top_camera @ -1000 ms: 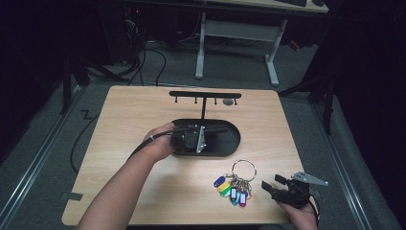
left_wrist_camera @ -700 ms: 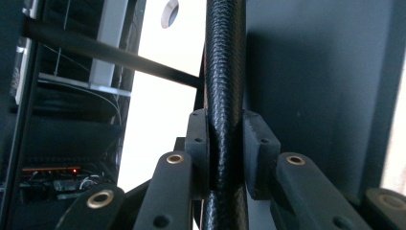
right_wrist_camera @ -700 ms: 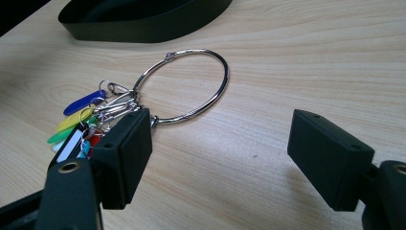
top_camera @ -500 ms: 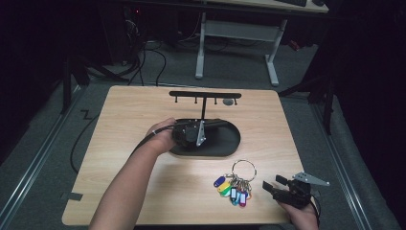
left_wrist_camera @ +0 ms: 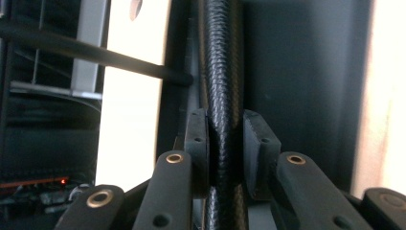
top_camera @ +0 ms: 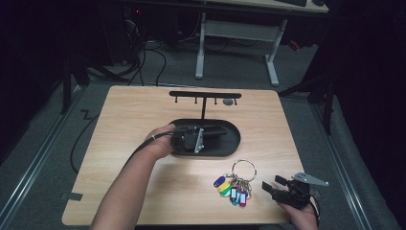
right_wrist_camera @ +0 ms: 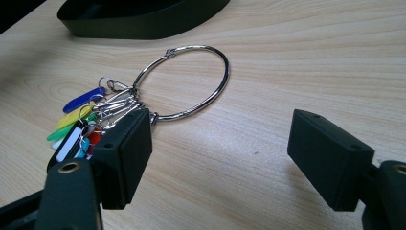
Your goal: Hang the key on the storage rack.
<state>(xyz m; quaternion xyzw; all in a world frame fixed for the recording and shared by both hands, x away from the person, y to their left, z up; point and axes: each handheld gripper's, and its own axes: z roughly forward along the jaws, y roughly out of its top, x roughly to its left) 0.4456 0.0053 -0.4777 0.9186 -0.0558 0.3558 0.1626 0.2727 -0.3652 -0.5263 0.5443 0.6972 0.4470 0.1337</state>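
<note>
A black key stand has an oval base point(top_camera: 230, 143) and a thin post that carries a crossbar with hooks point(top_camera: 205, 94). My left gripper point(top_camera: 213, 135) lies over the base, and in the left gripper view its pads point(left_wrist_camera: 197, 143) are shut on the base's black textured rim point(left_wrist_camera: 222, 72). The post point(left_wrist_camera: 95, 52) runs off to the left there. A steel key ring point(top_camera: 244, 171) with several coloured tags point(top_camera: 232, 189) lies flat near the table's front. My right gripper point(top_camera: 273, 183) rests just right of it, open. In the right gripper view the ring point(right_wrist_camera: 191, 81) lies ahead of the open right gripper point(right_wrist_camera: 225, 158), untouched.
The wooden table point(top_camera: 124, 120) ends close behind my right hand at the front right corner. A small dark round spot point(top_camera: 229, 101) sits under the crossbar's right end. Cables and a white desk frame point(top_camera: 234, 33) lie on the floor beyond.
My left hand has sunk a little onto the base, with its grip unchanged. The right gripper and the key ring have not moved.
</note>
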